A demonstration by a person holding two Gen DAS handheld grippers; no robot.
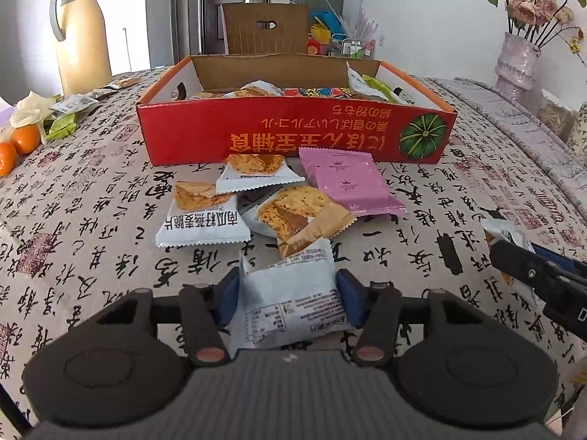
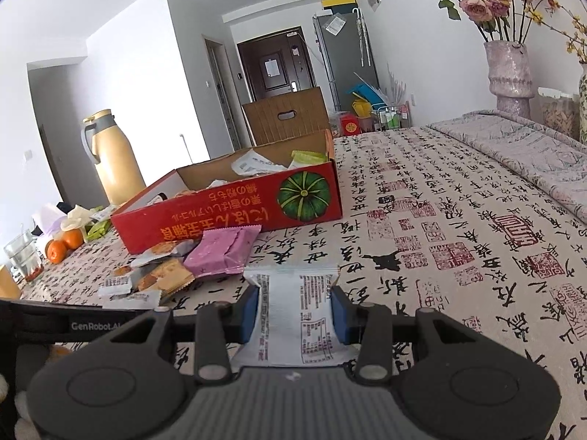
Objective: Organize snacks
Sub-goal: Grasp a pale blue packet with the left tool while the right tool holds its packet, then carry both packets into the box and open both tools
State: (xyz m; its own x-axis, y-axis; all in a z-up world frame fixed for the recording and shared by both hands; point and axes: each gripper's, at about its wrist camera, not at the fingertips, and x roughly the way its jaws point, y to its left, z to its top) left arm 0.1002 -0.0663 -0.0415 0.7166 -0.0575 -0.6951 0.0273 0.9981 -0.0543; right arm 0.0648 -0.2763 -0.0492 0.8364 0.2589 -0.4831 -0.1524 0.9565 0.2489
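Note:
A red cardboard box with a pumpkin picture holds several snack packets on the calligraphy-print tablecloth. In front of it lie a pink packet and three white-and-orange cracker packets. My left gripper is shut on a white snack packet, its blue pads pressed against both sides, just short of the loose pile. To the right, my right gripper is shut on another white packet with its printed back facing up. The box and the pink packet sit ahead and to its left.
A tan thermos, oranges and small wrappers stand at the left. A glass is near the left edge. A pink vase of flowers stands at the back right. A brown carton sits behind the table.

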